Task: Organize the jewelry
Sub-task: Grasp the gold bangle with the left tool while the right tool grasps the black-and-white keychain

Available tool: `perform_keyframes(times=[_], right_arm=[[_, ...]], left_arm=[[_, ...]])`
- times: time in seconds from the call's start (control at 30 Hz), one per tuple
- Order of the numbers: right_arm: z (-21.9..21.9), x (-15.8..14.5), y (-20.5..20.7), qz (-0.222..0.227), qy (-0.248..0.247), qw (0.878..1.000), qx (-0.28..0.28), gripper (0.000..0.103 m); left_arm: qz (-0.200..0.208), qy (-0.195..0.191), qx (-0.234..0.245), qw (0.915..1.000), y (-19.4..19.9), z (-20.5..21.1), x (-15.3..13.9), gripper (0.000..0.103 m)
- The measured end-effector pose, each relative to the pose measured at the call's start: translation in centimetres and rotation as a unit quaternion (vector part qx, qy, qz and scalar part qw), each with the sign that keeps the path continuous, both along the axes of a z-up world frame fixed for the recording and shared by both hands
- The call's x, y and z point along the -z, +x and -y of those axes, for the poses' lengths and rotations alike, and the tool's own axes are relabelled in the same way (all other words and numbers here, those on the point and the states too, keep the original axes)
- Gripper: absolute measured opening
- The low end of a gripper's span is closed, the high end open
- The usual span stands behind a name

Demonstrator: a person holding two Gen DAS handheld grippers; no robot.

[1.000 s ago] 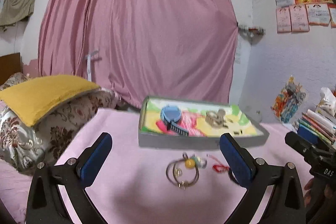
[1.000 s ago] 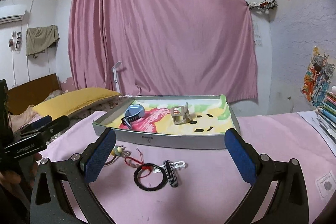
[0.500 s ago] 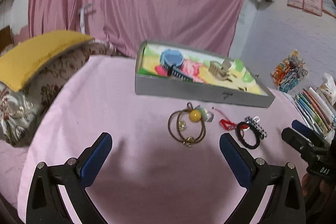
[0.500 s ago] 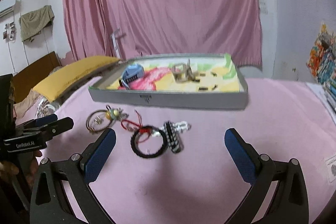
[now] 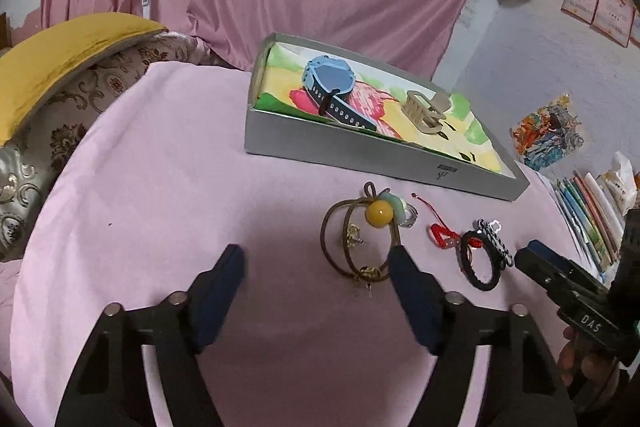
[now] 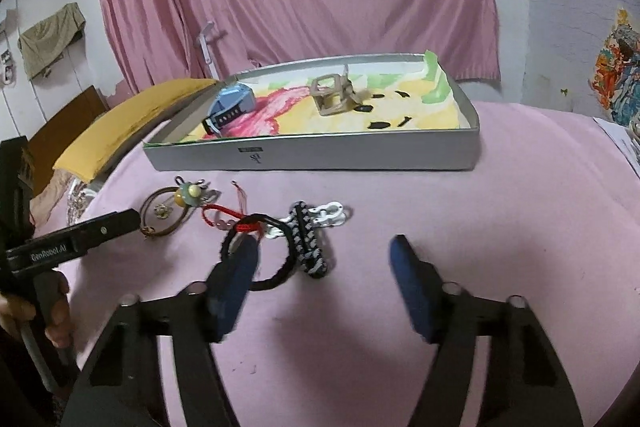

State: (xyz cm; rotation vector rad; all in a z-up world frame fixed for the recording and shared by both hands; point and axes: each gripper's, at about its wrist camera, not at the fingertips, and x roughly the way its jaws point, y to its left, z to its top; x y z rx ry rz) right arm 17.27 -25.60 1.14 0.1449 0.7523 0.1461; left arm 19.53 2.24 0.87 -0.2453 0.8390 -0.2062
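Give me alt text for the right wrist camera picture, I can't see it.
The right hand-held gripper, open and empty, points down at a black braided bracelet on a pink cloth. More hair ties and cords lie to the left, and a grey tray behind holds a blue watch.

black two-finger grippers [image 5: 316,263] [image 6: 324,259] with blue padded jaws, silver screws, white "genrobot.ai" lettering
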Motion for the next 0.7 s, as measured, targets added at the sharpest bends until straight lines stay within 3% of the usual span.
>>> perform_keyframes(times=[0.1, 0.23, 0.3, 0.37, 0.47, 0.6, 0.7], right_arm=[[0.1, 0.0, 0.1, -0.004, -0.002, 1.0, 0.001, 0.042], [0.1, 0.2, 0.3, -0.013, 0.004, 1.0, -0.003, 0.036], [0.0, 0.3, 0.5, -0.016, 0.003, 1.0, -0.008, 0.035], [-0.1, 0.4, 0.7, -0.022, 0.005, 1.0, -0.012, 0.03], [-0.2, 0.7, 0.9, -0.032, 0.01, 0.999, -0.015, 0.029], [-0.4, 0.9, 1.2, -0.037, 0.011, 0.999, -0.02, 0.029], [-0.5, 1.0, 1.3, -0.038, 0.015, 0.999, -0.023, 0.029]], left_arm=[[-0.003, -0.005, 0.005, 1.0, 0.6, -0.1, 0.0, 0.059], [-0.005, -0.016, 0.012, 0.9998, 1.4, -0.2, 0.0, 0.046], [-0.011, -0.025, 0.019, 0.9994, 1.7, -0.2, 0.1, 0.035], [-0.014, -0.028, 0.024, 0.9992, 2.0, -0.2, 0.2, 0.032], [-0.016, -0.027, 0.032, 0.999, 2.2, -0.1, 0.2, 0.027], [-0.026, -0.037, 0.041, 0.9982, 2.3, -0.1, 0.5, 0.01], [-0.025, -0.04, 0.044, 0.9979, 2.2, 0.0, 0.6, 0.005]])
